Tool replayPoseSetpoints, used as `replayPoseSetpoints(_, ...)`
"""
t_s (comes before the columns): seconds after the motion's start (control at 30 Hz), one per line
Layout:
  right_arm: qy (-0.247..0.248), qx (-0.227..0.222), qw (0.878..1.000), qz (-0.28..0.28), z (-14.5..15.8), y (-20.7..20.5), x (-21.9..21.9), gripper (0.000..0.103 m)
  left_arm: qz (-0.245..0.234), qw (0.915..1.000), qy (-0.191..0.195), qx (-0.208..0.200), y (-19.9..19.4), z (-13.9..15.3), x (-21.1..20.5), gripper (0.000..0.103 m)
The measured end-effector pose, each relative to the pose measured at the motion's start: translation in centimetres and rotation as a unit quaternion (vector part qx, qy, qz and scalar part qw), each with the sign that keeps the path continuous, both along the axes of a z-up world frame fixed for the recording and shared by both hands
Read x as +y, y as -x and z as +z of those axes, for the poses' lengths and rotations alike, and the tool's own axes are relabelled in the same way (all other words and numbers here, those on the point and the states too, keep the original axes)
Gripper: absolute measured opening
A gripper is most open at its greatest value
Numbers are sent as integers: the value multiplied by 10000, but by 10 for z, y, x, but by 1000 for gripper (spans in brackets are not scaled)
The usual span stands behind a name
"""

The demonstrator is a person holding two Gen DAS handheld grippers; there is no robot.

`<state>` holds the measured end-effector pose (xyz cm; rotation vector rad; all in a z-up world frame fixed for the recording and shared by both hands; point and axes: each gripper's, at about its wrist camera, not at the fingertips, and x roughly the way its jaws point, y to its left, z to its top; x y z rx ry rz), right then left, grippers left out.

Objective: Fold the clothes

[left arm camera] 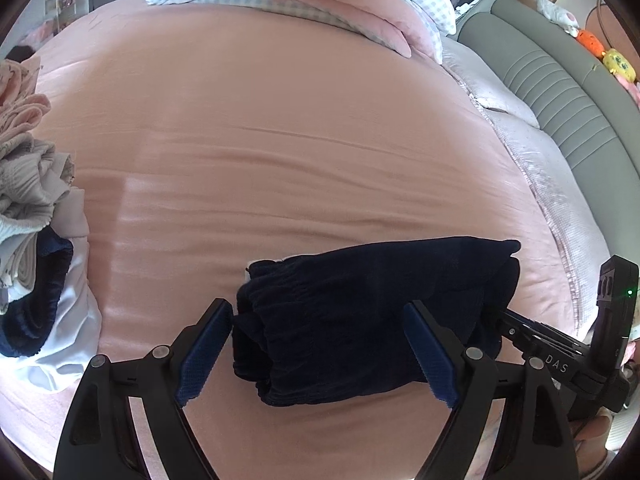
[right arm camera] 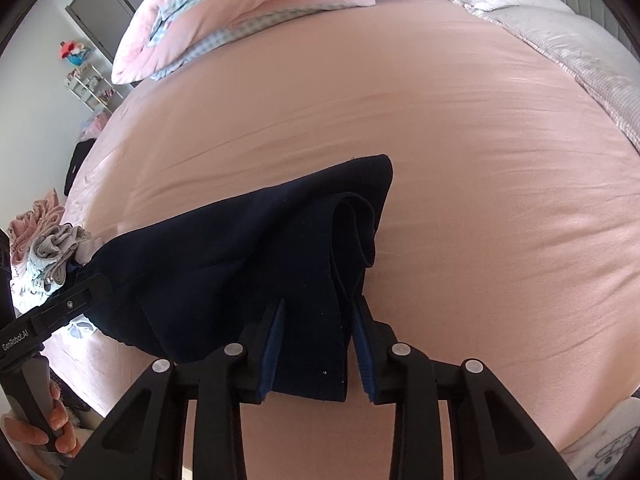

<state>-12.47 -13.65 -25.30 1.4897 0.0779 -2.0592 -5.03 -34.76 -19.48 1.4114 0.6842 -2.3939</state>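
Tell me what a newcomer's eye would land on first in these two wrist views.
The dark navy garment, bunched on the pink bedsheet, stands out first. The right gripper is clamped on its folded edge, while the left gripper sits open around the gathered waistband end. Next comes the pile of unfolded clothes at the bed's left edge.

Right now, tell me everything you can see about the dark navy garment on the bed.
The navy garment is soft knit-looking fabric, folded into a thick bundle of several layers, lying on the pink bedsheet. One end shows gathered, elastic-like ruching; the other shows rolled folded edges. The right tongs are closed on its near edge, pinching a flap. The left tongs are open, one finger on either side of the gathered end; contact is unclear.
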Motion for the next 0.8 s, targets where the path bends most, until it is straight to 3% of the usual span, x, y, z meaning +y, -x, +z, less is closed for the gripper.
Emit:
replayPoseSetpoints(0.07, -159, 6, 9999, -7, -4, 1, 0, 18, 88, 9996, 164, -226, 6, -4, -3, 86)
replayPoseSetpoints(0.17, -292, 63, 9995, -47, -7, 1, 5, 17, 324, 9988, -164, -334, 7, -12, -18, 86)
replayPoseSetpoints(0.27, -553, 297, 9980, 25, -6, -3, 7, 17, 446, 9979, -233, -410, 6, -20, -27, 86)
replayPoseSetpoints(0.6, -920, 451, 9946, 166, -23, 4, 9, 11, 533, 9953, 85, -800, 30, -45, -47, 88)
replayPoseSetpoints(0.8, -1124, 774, 9900, 366, -20, -5, 2, 11, 353, 9957, 78, -854, 38, -32, -41, 88)
